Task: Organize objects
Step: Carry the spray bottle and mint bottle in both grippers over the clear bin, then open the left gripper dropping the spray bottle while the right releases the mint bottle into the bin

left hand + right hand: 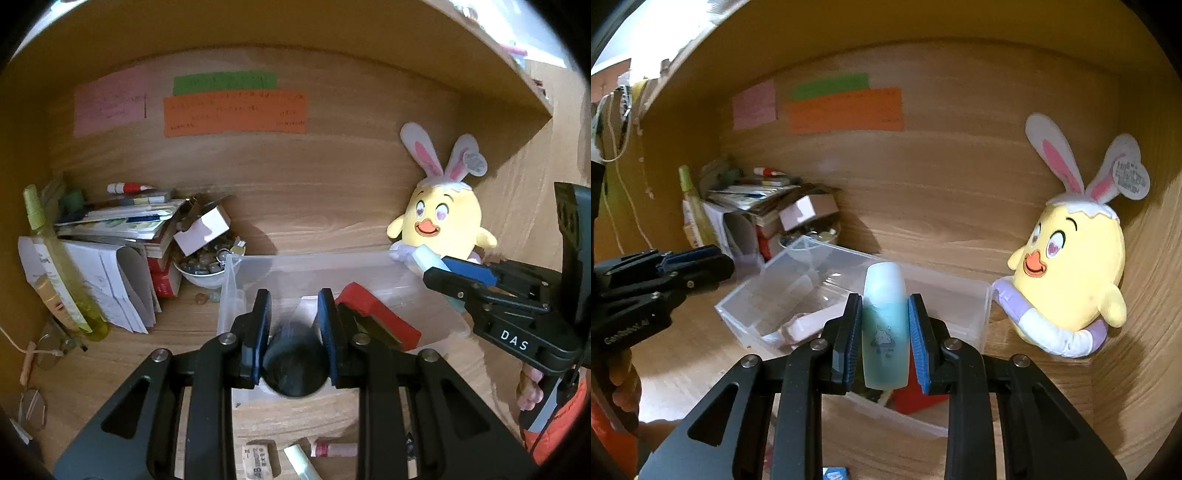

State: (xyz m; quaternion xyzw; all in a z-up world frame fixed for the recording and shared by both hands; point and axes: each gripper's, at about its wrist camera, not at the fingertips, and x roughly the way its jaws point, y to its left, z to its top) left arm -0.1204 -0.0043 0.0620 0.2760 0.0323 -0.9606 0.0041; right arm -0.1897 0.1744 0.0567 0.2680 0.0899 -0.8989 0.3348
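In the left wrist view my left gripper (294, 306) is shut on a dark round object (295, 369), held just over the near end of a clear plastic bin (314, 258). A red item (373, 310) lies inside the bin. My right gripper (450, 271) comes in from the right, over the bin's right end, holding a pale bottle (428, 258). In the right wrist view the right gripper (884, 302) is shut on that teal and white bottle (884, 332), upright over the bin (942, 275). The left gripper (713, 258) shows at the left edge.
A yellow plush chick (439, 221) with bunny ears (1071, 273) sits in the right corner beside the bin. Left of the bin are stacked books (122, 221), a bowl of stones (203, 266) and a green spray bottle (55, 266). Glasses (51, 347) and small tubes (332, 450) lie on the desk.
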